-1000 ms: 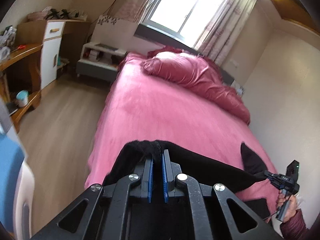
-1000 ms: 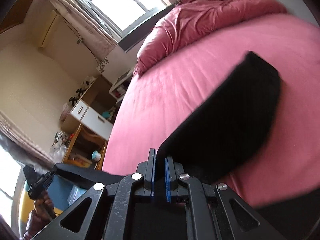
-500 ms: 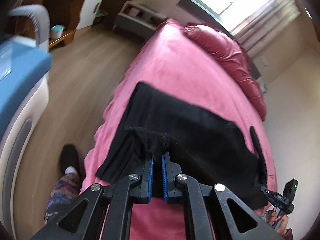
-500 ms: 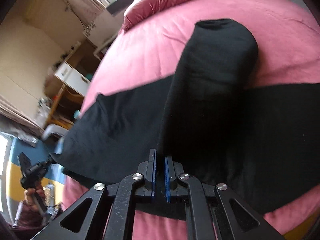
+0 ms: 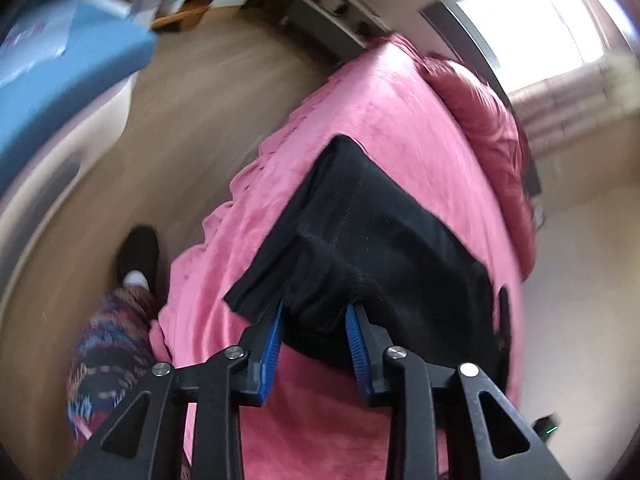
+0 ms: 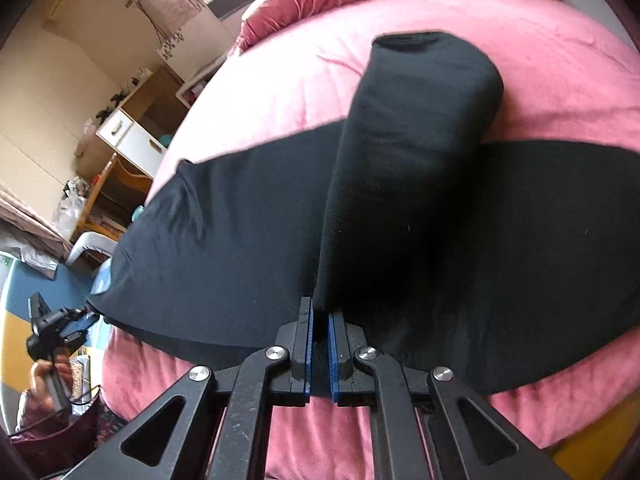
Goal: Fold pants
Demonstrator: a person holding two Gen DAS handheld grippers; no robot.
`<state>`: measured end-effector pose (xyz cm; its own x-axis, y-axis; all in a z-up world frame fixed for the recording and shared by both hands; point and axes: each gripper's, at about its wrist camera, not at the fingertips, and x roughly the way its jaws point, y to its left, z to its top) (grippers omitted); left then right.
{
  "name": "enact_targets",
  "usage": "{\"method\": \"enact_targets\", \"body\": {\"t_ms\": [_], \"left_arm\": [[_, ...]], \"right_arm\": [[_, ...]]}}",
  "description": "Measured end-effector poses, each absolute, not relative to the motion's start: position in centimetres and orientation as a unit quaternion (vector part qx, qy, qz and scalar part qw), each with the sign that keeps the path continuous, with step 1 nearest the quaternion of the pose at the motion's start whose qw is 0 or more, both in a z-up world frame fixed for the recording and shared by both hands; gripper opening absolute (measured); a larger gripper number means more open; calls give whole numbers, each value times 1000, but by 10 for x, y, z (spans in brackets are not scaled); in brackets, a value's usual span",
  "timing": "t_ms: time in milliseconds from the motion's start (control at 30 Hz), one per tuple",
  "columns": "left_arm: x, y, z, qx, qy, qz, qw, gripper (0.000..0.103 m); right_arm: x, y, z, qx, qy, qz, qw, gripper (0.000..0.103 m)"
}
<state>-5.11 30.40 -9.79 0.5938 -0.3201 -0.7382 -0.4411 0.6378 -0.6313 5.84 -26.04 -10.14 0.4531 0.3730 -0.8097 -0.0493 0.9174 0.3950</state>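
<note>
Black pants [image 5: 400,232] lie across the near end of a pink bed [image 5: 380,120]. In the left wrist view my left gripper [image 5: 316,312] has its blue pads apart, with a bunched edge of the pants lying between them. In the right wrist view the pants [image 6: 240,240] spread flat, and one leg [image 6: 416,120] rises from my right gripper [image 6: 319,316], which is shut on the cloth. The left gripper also shows in the right wrist view [image 6: 52,328], held by a hand at the left end of the pants.
A rumpled pink duvet [image 5: 492,120] lies at the head of the bed under the window. Wooden floor [image 5: 180,120] runs along the bed's left side, with the person's foot [image 5: 138,256] and a blue-topped chair [image 5: 60,60]. A desk and white cabinet [image 6: 128,136] stand beyond.
The pants came down onto the bed and spread flat. My left gripper opened its jaws and let go of the cloth. My right gripper stays shut on the leg.
</note>
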Motion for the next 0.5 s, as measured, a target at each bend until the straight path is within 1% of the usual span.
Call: {"method": "enact_targets", "body": {"t_ms": [100, 167, 333, 500], "left_arm": [[-66, 317, -91, -465, 421, 48, 777, 33], [-75, 325, -87, -494, 405, 49, 767, 36], [-70, 320, -91, -525, 408, 35, 746, 39], [-48, 312, -97, -537, 421, 46, 730, 40]], "right_arm": [[62, -265, -113, 160, 519, 115, 832, 6], [63, -266, -117, 163, 522, 112, 829, 6], [67, -266, -125, 166, 524, 109, 828, 6], [66, -268, -128, 169, 523, 107, 828, 6]]}}
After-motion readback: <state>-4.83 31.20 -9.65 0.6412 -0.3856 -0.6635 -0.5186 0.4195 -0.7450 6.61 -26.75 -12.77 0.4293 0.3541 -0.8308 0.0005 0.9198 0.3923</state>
